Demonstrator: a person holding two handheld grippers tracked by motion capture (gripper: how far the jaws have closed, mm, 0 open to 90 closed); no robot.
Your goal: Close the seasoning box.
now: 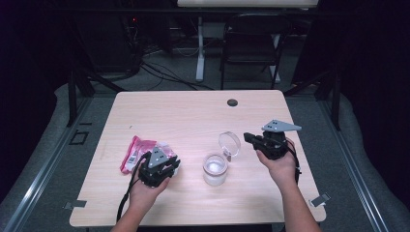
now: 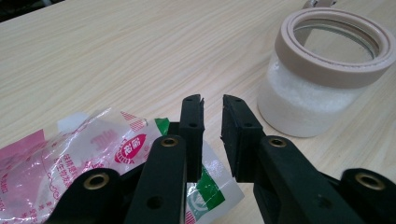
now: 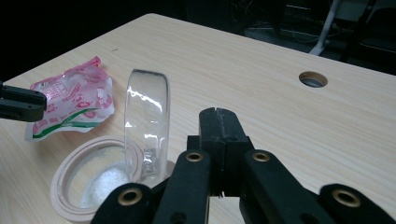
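Observation:
A clear jar [image 1: 215, 169] with a tan rim holds white grains at the table's middle; its hinged clear lid [image 1: 229, 144] stands open behind it. A pink and white packet [image 1: 135, 152] lies to the left. My left gripper [image 1: 174, 166] rests over the packet's right end, pointing at the jar [image 2: 322, 84]. Its jaws [image 2: 212, 105] stand a narrow gap apart, with the packet [image 2: 70, 154] lying under them, not pinched. My right gripper [image 1: 247, 137] hovers just right of the lid [image 3: 147, 121], shut [image 3: 218, 114] with nothing in it.
A round cable hole [image 1: 232, 102] sits near the table's [image 1: 193, 111] far edge. A dark folding chair [image 1: 251, 43], a white desk leg and floor cables lie beyond. Bare wood spreads behind the jar and along the front edge.

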